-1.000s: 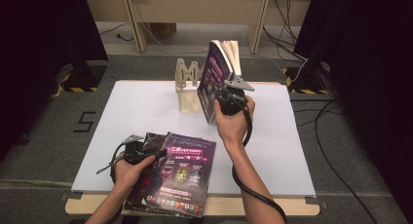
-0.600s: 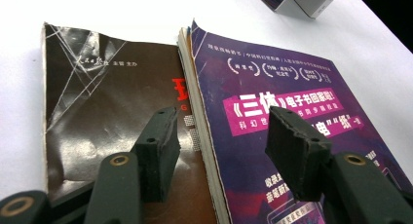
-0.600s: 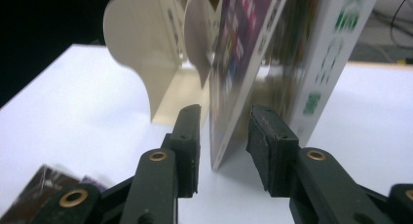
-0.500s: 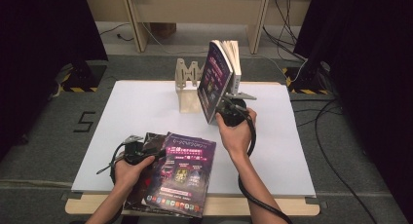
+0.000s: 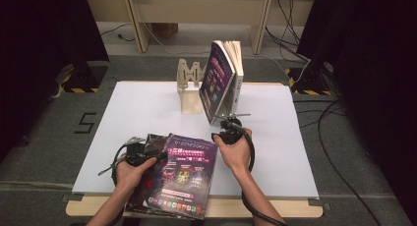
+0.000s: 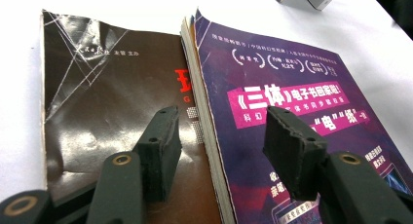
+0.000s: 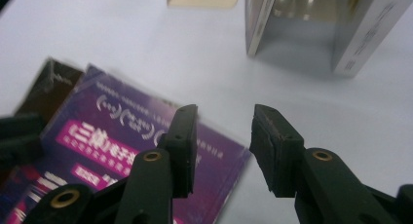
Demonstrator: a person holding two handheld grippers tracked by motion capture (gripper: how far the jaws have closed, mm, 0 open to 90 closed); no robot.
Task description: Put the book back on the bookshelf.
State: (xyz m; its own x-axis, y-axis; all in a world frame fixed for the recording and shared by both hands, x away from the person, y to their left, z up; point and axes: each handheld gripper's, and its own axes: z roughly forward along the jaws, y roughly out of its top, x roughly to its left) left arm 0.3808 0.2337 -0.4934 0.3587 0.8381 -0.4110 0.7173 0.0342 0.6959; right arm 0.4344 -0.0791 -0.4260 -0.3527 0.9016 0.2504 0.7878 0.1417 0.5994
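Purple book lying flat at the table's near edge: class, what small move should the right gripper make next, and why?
Probably ease the right gripper down onto the purple book's near corner. Its jaws, which have just been opening, stand open with nothing between them just above that corner, while the left gripper hovers open over the book's spine edge beside the brown book.

Table (image 5: 147, 103) brightly lit, surroundings dark; right gripper view blurred; glare on covers.
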